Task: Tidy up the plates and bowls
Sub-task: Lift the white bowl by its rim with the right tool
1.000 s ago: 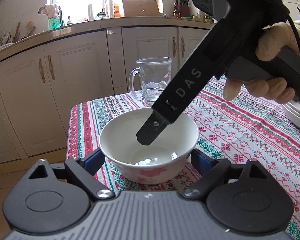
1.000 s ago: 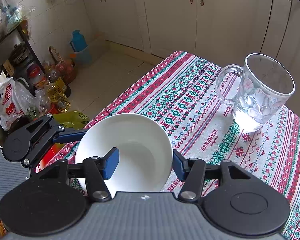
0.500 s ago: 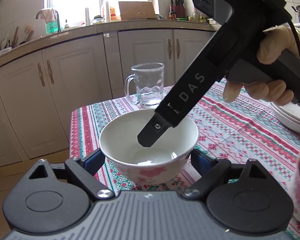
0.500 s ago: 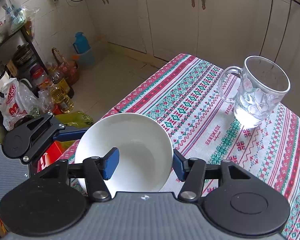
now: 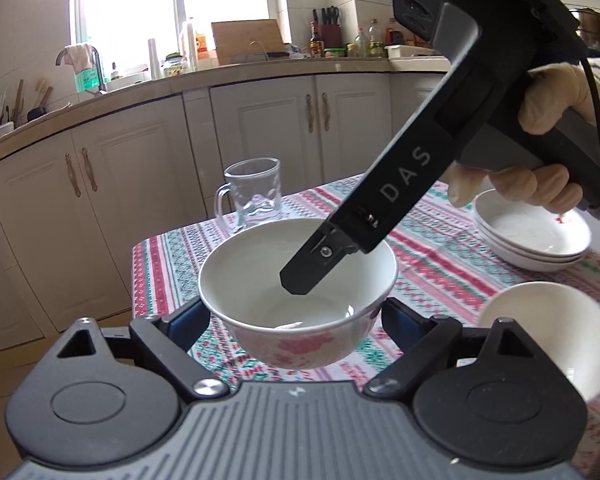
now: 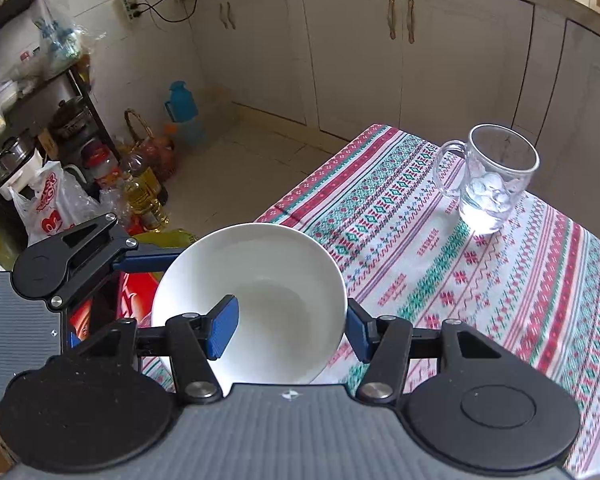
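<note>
A white bowl with a pink flower print (image 5: 298,300) is held up above the striped tablecloth (image 5: 440,256). My left gripper (image 5: 296,320) is shut on the bowl, one pad at each side. My right gripper (image 6: 290,330) is shut on the bowl's rim (image 6: 248,300), with one finger (image 5: 320,260) inside the bowl and the other outside. A stack of white plates (image 5: 532,236) sits at the right. Another white bowl (image 5: 548,324) stands at the lower right.
A glass mug (image 6: 488,180) stands near the table's far corner; it also shows in the left wrist view (image 5: 256,192). Kitchen cabinets (image 5: 260,132) run behind the table. Bottles and bags (image 6: 100,184) crowd the floor past the table edge.
The bowl has risen off the table in both grippers and moved away from the mug. The plate stack and a second bowl have come into the left wrist view.
</note>
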